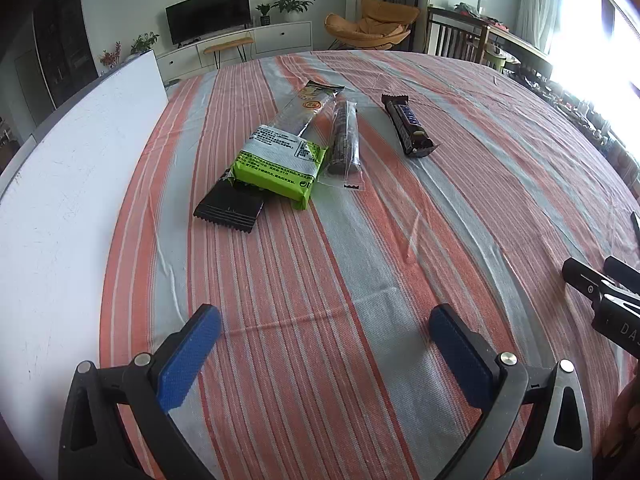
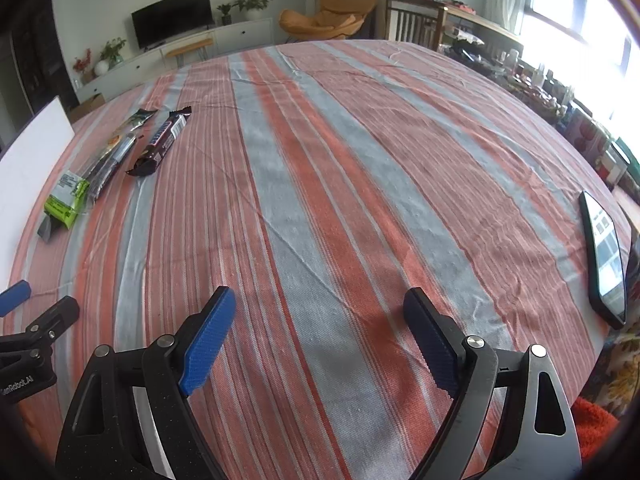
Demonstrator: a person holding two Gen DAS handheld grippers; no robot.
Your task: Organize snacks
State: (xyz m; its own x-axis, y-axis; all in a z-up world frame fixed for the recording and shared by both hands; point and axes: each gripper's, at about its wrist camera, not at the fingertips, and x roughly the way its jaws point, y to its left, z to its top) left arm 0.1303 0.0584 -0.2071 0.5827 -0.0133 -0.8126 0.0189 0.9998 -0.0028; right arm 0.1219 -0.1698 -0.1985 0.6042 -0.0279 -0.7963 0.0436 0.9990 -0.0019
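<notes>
Several snacks lie on the striped tablecloth (image 1: pixel 360 260). A green and white packet (image 1: pixel 280 160) rests on a black wrapper (image 1: pixel 230 208). A long clear packet (image 1: pixel 306 110) lies behind it, a clear-wrapped dark stick (image 1: pixel 344 140) to its right, and a Snickers bar (image 1: pixel 408 126) further right. My left gripper (image 1: pixel 324 320) is open and empty, well short of the snacks. My right gripper (image 2: pixel 320 308) is open and empty over bare cloth; the snacks lie far to its left, with the Snickers bar (image 2: pixel 162 144) nearest and the green packet (image 2: pixel 66 200) beyond.
A white board (image 1: pixel 72 180) lies along the table's left side. A phone (image 2: pixel 604 256) lies near the right edge. The right gripper's body (image 1: pixel 608 292) shows at the left wrist view's right edge. Chairs and a cluttered sideboard stand beyond the table.
</notes>
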